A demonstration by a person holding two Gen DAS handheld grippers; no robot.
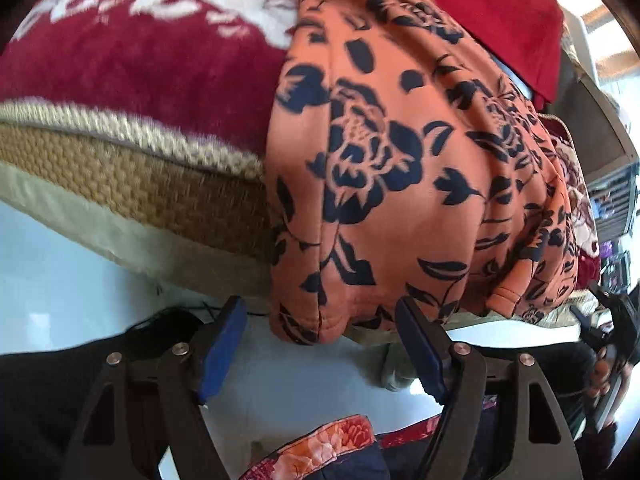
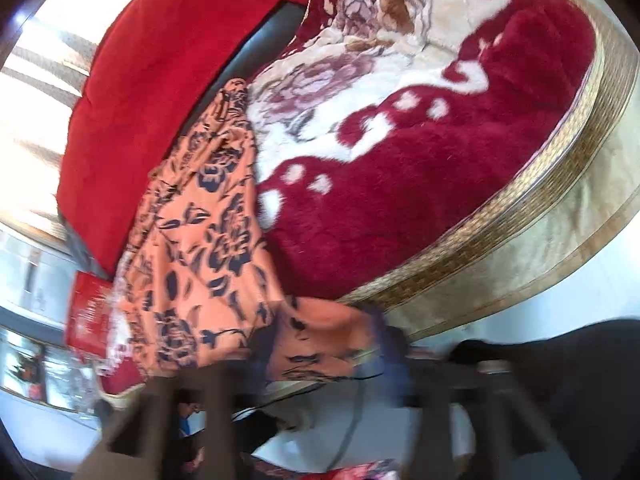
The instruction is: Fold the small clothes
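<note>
Orange floral garment point(image 1: 400, 168) drapes over the bed edge point(image 1: 132, 184), its long axis running from lower centre to upper frame. Left gripper point(image 1: 320, 344) gapes empty just below its hem; right gripper point(image 2: 320, 364) is blurred, state unclear.

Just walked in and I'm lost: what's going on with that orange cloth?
Someone with a gripper in each hand is folding an orange floral garment draped over the edge of a red blanket. The left gripper is open just below its hem, holding nothing. The right gripper is at the cloth too, but blurred.
</note>
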